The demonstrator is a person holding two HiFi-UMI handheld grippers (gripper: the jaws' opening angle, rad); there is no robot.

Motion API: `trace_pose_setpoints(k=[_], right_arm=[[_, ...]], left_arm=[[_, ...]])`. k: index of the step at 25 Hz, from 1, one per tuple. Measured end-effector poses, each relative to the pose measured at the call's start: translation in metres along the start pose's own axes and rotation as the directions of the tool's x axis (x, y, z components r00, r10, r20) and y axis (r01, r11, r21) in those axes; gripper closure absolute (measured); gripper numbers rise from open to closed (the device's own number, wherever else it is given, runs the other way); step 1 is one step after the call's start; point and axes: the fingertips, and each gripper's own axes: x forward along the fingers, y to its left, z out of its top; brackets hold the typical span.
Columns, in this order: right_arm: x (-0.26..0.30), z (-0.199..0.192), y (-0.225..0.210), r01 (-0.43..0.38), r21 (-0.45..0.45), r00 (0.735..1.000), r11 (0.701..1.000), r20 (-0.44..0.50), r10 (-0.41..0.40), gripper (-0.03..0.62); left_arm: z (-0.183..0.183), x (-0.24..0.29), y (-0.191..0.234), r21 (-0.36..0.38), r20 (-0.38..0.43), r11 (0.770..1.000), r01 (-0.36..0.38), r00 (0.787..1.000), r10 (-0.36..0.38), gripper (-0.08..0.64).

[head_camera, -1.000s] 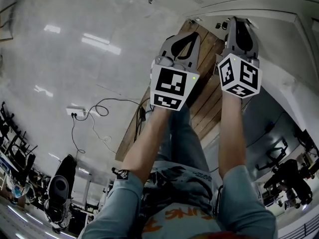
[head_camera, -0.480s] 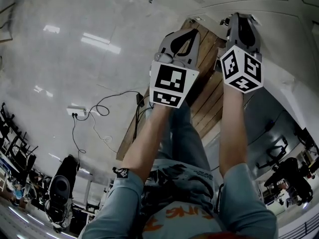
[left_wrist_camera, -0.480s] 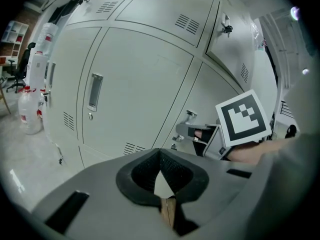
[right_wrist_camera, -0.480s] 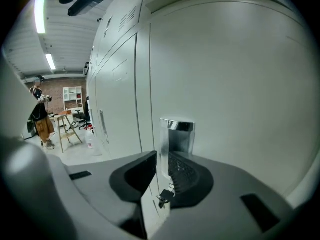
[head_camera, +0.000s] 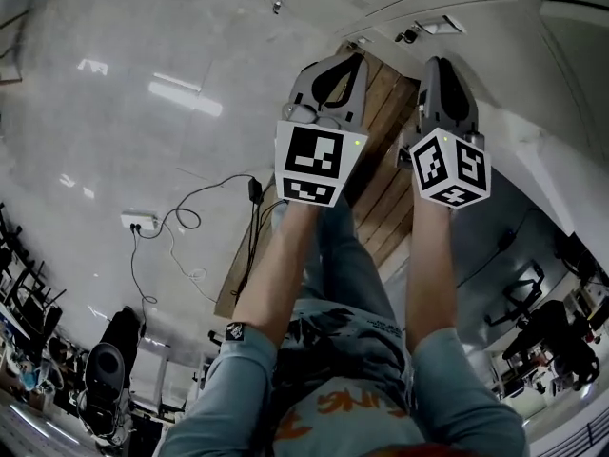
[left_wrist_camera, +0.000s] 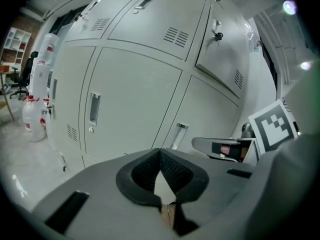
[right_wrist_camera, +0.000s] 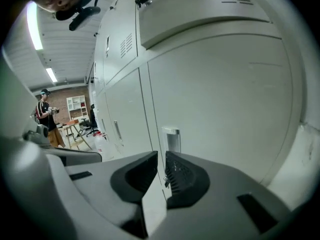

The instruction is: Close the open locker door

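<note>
Grey lockers fill both gripper views. An upper door stands ajar, swung out from the bank, with a key in its lock. In the right gripper view the same door juts out overhead. My left gripper is shut and holds nothing; it points at the lower lockers. My right gripper points at a lower door's recessed handle; its jaws stand a narrow gap apart with nothing between them. In the head view both grippers are held side by side before the lockers.
Wooden boards lie on the glossy floor below my arms. A cable and power strip lie to the left. Large water bottles stand beside the lockers. A person stands far off by tables and chairs.
The right gripper rose a little, then came back lower in the head view. Both grippers have drifted slightly left. Jaws look the same.
</note>
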Motion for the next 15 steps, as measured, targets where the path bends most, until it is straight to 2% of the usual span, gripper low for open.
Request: trace_pose_setpoints(k=[5, 9, 15], right_arm=[[-0.048, 0.036, 0.003, -0.034, 0.014, 0.998, 0.999, 0.056, 0.034, 0.548], [-0.09, 0.069, 0.008, -0.056, 0.0, 0.995, 0.998, 0.084, 0.056, 0.554], [-0.145, 0.126, 0.003, -0.046, -0.003, 0.99, 0.999, 0.136, 0.046, 0.555]], left_arm=[[0.031, -0.027, -0.026, 0.068, 0.03, 0.998, -0.01, 1.0, 0.008, 0.541], [0.062, -0.057, -0.051, 0.088, 0.066, 0.996, -0.029, 0.998, 0.023, 0.541], [0.124, -0.098, -0.093, 0.122, 0.138, 0.991, -0.045, 0.99, 0.028, 0.541]])
